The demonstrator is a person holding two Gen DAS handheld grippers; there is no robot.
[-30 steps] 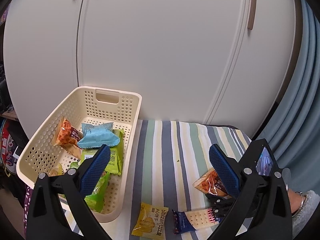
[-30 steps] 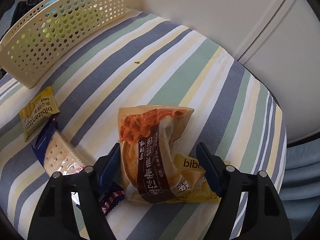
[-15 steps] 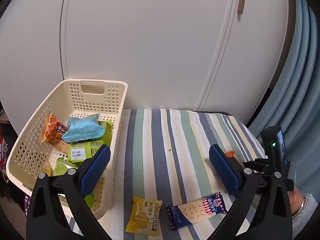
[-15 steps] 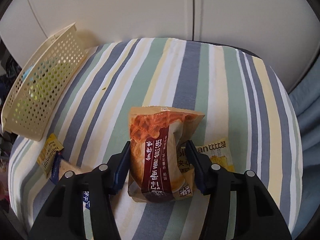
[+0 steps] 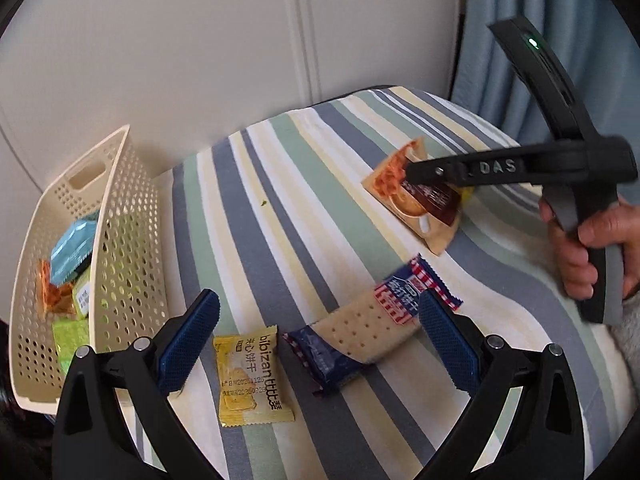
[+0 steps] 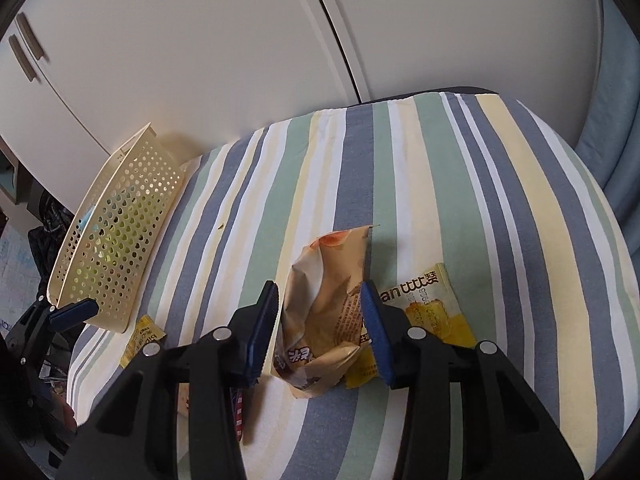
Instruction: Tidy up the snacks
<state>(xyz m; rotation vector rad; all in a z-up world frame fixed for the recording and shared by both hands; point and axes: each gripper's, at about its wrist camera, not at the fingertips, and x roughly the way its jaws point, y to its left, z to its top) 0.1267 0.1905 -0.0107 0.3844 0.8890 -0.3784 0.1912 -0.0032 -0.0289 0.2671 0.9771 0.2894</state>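
Observation:
A tan waffle snack packet (image 6: 332,264) stands crumpled on the striped cloth (image 6: 500,208), and my right gripper (image 6: 319,292) is shut on its sides. In the left wrist view the same packet (image 5: 416,208) is tilted up under the right gripper (image 5: 416,178), which a hand (image 5: 592,240) holds. My left gripper (image 5: 316,320) is open just above the cloth. A small yellow biscuit packet (image 5: 250,376) and a blue cracker pack (image 5: 360,332) lie between its fingers. The cream perforated basket (image 5: 124,216) at the left holds several snacks.
A second yellow biscuit packet (image 6: 432,300) lies partly under the waffle packet. White cupboard doors (image 6: 200,40) stand behind the cloth and a blue curtain (image 5: 520,8) hangs at the right. The cloth (image 5: 280,184) between basket and packets is bare apart from a crumb (image 5: 263,202).
My right gripper closed on the waffle packet, which now stands crumpled. My left gripper swung right and down, away from the basket, over the yellow packet and cracker pack.

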